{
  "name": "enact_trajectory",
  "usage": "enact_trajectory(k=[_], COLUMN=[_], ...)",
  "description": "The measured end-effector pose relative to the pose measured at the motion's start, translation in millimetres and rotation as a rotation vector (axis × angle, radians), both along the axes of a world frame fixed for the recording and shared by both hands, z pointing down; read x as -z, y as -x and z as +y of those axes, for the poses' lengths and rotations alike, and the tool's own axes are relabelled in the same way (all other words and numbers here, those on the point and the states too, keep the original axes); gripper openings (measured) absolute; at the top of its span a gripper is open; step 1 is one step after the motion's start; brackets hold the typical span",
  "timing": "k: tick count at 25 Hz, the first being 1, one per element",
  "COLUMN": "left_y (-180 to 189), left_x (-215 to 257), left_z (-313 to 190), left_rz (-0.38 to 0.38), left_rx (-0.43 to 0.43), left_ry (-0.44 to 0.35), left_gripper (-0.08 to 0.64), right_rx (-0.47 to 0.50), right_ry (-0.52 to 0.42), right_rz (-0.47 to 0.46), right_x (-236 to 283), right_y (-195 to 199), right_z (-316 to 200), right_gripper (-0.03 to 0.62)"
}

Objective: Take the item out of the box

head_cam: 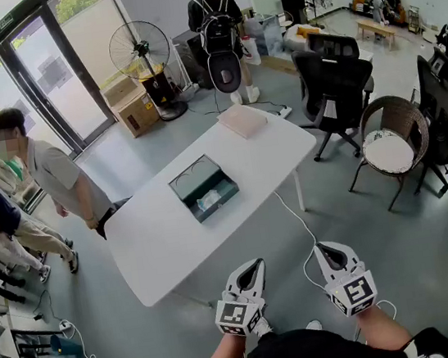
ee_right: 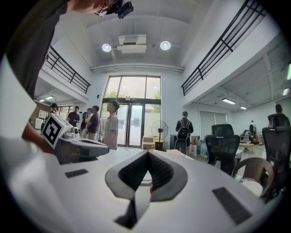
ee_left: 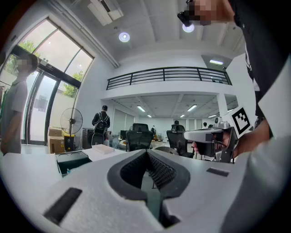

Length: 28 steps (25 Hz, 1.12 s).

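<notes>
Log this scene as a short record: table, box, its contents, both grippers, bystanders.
table: white table, with a dark green box near its middle and a pale flat package at its far end
box: open
contents: a light item lies inside, not yet taken out
left gripper: shut, empty, short of the table's near edge
right gripper: shut, empty, beside the left one
bystanders: one person at the table's left side; a person with a backpack beyond it
</notes>
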State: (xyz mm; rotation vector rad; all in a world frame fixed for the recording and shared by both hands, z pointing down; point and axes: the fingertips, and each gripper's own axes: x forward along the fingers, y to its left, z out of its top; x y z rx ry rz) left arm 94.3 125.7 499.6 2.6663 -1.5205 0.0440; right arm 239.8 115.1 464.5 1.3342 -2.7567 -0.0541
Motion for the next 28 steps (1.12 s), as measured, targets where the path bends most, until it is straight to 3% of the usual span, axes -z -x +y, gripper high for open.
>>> enact_trajectory(k=[11,17,28], left_y=[-2,10,74], left_x=[3,-1,1], left_z=[6,2,-13], left_rz=[-0.014,-0.010,-0.007], left_rx=[0.010,0.012,0.010], left_ry=[0.001,0.006,-0.010], left_gripper=[0.012,0.012,0.012], right_rx=[-0.004,-0.009,0.048], right_ry=[-0.018,-0.022,-0.063], right_rz=[0.002,-0.070,-0.095], right_x=[6,13,28], right_y=[-3,3,82], right_z=[2,-3,-23], right_gripper=[0.003,0.005,0.006])
